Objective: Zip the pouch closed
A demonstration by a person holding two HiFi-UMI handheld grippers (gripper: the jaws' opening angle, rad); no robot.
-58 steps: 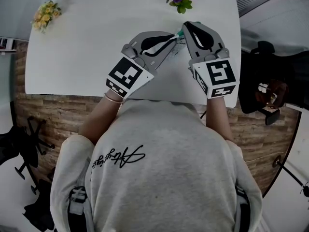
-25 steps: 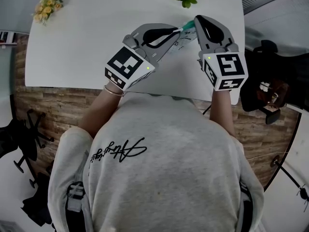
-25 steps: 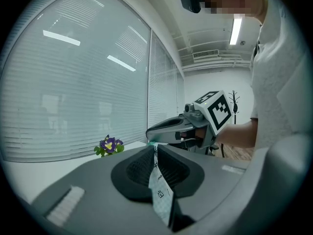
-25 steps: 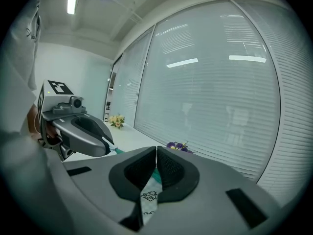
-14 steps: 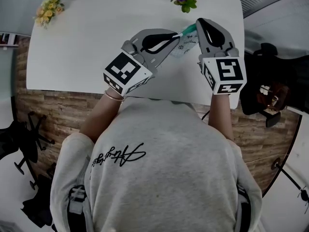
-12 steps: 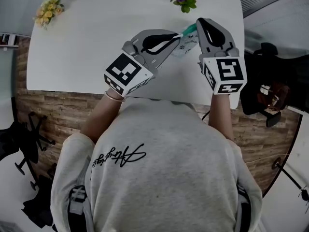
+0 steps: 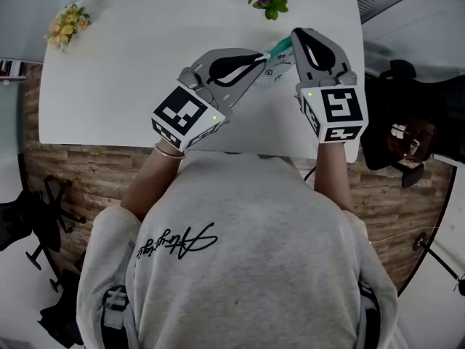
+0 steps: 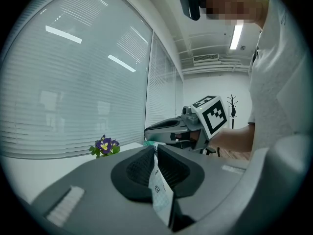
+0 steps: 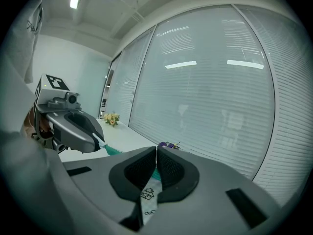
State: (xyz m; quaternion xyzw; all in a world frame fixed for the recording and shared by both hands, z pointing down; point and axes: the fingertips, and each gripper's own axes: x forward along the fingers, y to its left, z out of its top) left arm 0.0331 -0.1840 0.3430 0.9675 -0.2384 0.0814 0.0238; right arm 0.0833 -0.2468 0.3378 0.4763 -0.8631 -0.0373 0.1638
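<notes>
Left gripper [image 7: 259, 55]: clenched on pouch [image 7: 275, 68] edge | right gripper [image 7: 294, 35]: clenched on pouch | upper centre, at white desk [image 7: 123, 71]

Left tongs [image 7: 260, 56] and right tongs [image 7: 294, 38] tightly clamped, tips nearly together; both forearms out in front

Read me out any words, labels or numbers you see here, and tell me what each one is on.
On the sweatshirt: black cursive script, not legible from this angle.
On the pouch: small dark printed marks, too small to read.
On the marker cubes: black-and-white square patterns only, no letters or numbers.
</notes>
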